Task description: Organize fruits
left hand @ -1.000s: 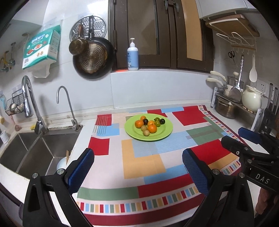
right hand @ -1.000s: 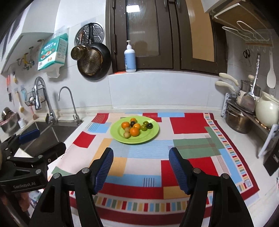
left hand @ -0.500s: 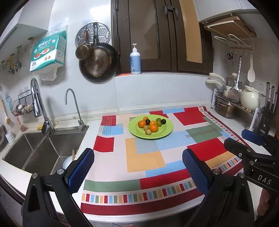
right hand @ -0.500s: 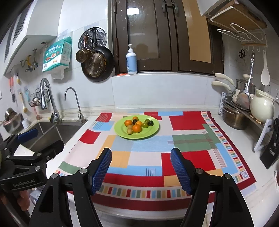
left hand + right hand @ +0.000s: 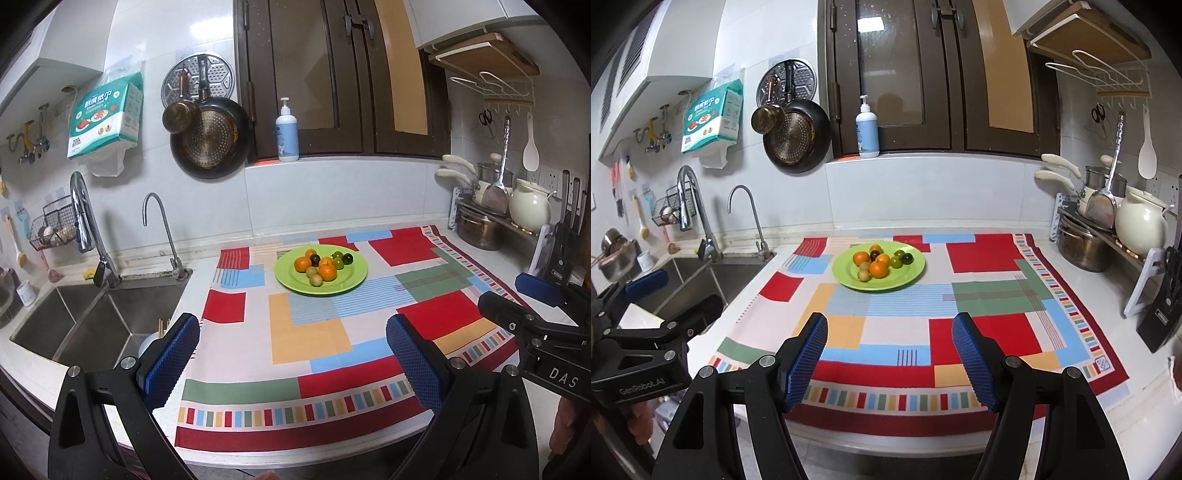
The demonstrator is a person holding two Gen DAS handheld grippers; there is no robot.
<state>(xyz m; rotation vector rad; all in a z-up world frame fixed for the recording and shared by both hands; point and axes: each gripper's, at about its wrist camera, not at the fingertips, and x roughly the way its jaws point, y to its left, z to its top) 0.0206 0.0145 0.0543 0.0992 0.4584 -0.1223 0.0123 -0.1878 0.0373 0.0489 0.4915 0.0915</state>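
Observation:
A green plate sits on a colourful patchwork cloth on the counter. It holds several small fruits: orange ones, yellow-green ones and dark ones. My left gripper is open and empty, held back over the counter's front edge. My right gripper is open and empty, also at the front edge. Each gripper shows at the side of the other's view: the right one, the left one.
A steel double sink with two taps lies left of the cloth. Pots, a white jug and a knife block stand on the right. Pans hang on the tiled wall; a soap bottle stands on the ledge.
Both grippers have drawn back from the plate and risen a little, so the plate looks smaller and the counter's front edge has come into view. Both stay open.

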